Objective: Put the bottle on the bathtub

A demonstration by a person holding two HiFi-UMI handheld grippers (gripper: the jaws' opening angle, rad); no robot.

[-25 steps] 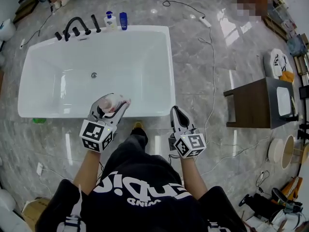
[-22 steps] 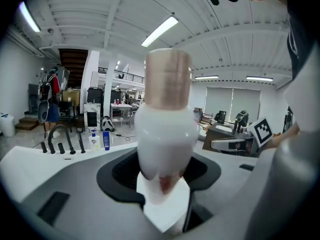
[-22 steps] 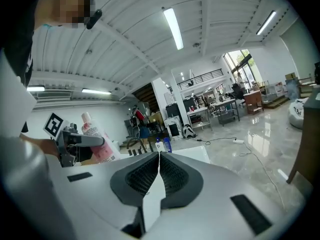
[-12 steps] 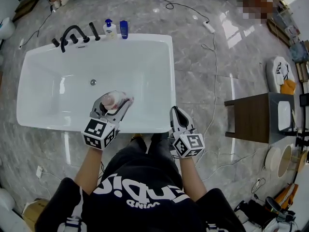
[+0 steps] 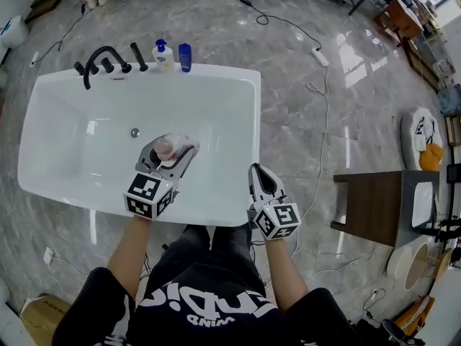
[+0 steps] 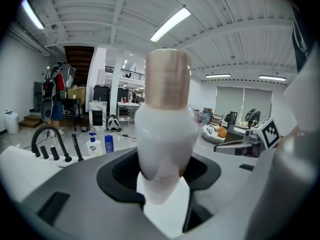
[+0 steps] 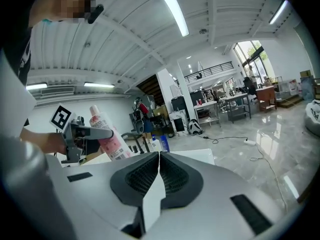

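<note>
My left gripper [image 5: 175,153] is shut on a white bottle [image 5: 168,148] with a pale pink cap, held upright over the inside of the white bathtub [image 5: 238,107] near its front rim. In the left gripper view the bottle [image 6: 165,129] fills the middle, pinched between the jaws. The right gripper view shows the same bottle [image 7: 107,134] with a pink label at the left. My right gripper [image 5: 258,176] is shut with nothing in it and hangs just past the tub's front right corner.
On the tub's far rim stand a black tap set [image 5: 104,60], a white pump bottle [image 5: 163,55] and a blue bottle [image 5: 185,57]. A dark wooden stool [image 5: 374,204] stands at the right. Cables [image 5: 317,85] lie on the marble floor.
I have stepped closer to the tub. My left gripper with the bottle now hangs further over the tub's inside. The right gripper has come up to the tub's front corner.
</note>
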